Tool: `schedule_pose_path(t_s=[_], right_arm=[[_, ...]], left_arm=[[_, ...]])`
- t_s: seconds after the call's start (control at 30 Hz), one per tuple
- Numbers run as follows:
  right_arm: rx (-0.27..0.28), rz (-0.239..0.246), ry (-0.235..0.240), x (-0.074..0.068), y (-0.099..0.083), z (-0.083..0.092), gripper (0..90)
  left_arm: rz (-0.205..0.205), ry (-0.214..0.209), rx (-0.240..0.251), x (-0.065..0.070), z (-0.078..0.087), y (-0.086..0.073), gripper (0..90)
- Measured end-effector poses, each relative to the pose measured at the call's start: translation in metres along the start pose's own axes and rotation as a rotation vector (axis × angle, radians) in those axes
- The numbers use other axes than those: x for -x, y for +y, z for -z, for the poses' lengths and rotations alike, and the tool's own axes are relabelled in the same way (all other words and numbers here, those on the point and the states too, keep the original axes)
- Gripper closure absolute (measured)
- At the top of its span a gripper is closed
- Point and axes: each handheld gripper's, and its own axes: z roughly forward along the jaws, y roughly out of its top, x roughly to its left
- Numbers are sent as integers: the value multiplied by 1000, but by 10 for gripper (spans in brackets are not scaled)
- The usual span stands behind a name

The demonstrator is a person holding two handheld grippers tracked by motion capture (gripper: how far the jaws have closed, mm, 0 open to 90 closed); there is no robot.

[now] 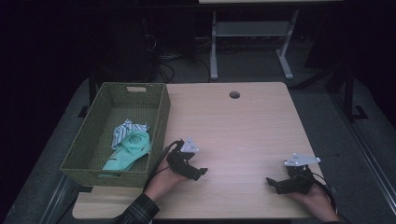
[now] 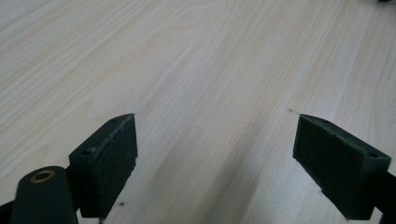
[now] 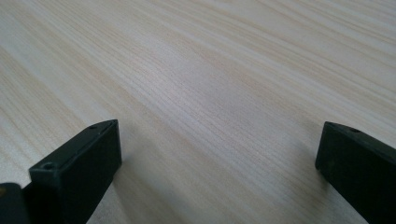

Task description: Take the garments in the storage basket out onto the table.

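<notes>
Nearest the high camera, a plaid sleeve (image 1: 140,208) comes in from the bottom edge, and just beyond it the person's two hands rest on the near part of the wooden table (image 1: 243,121). The left gripper (image 1: 200,171) lies low over the wood just beside the basket's near right corner, its jaws spread wide with nothing between them; the left gripper view confirms this, with bare grain running between its two black pads (image 2: 109,161). The right gripper (image 1: 272,184) sits well apart from it, towards the table's right edge, likewise gaping and empty, and the right gripper view shows plain wood between its pads (image 3: 79,170).

Farther back on the left, the green woven basket (image 1: 161,119) stands on the table's left side. Inside it lie the clothes: a mint-green garment (image 1: 128,151) towards the near end and a striped cloth (image 1: 125,130) touching it just behind, both bunched rather than folded.

Beyond that the tabletop is bare up to a round cable hole (image 1: 234,94) near the far edge. Judging from how things lie, the work of putting the garments into the basket looks finished: nothing is left on the table to pick up, and both grippers appear parked
</notes>
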Motion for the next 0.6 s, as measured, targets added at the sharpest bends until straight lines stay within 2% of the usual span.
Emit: schedule_pose_path(t_s=[0.6], right_arm=[[-1,1,0,0,0,0,0]], left_arm=[[-15,-10,7,0,7,6,134]])
